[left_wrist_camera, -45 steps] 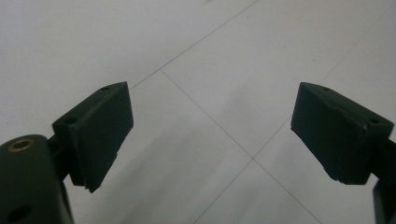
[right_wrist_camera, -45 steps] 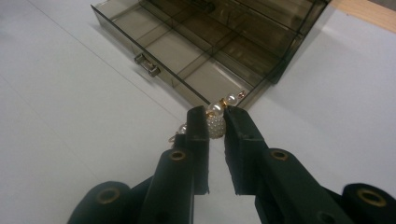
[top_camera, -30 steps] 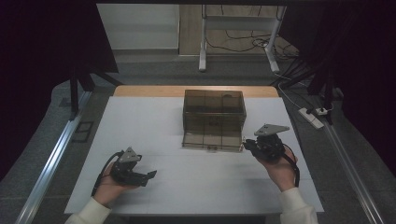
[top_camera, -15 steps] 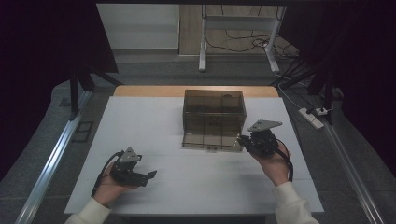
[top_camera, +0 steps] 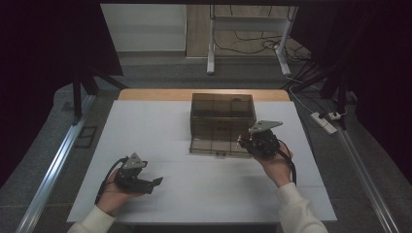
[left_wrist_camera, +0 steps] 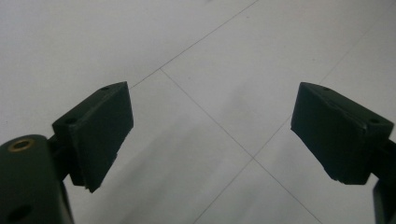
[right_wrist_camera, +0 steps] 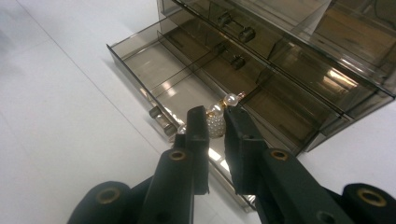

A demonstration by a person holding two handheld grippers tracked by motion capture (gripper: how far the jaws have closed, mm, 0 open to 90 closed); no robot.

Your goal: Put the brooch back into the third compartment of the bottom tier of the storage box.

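Note:
A smoky clear drawer box [top_camera: 222, 115] stands at the middle of the white table, its bottom drawer [top_camera: 216, 145] [right_wrist_camera: 177, 74] pulled out toward me. My right gripper [top_camera: 241, 141] [right_wrist_camera: 217, 122] is shut on a small pearl-studded ornament [right_wrist_camera: 216, 122] with gold trim and hovers over the open drawer's right end. My left gripper [top_camera: 156, 183] [left_wrist_camera: 210, 126] rests low near the table's front left, open, with bare tabletop between its jaws.
The white table [top_camera: 160, 126] has a wooden strip along its far edge [top_camera: 155, 94]. A power strip [top_camera: 324, 121] and cables lie on the floor at the right. A metal rail [top_camera: 53, 160] runs along the left.
My right gripper has moved left with the ornament, from beside the box to above the open drawer's right end. The left gripper has stayed still.

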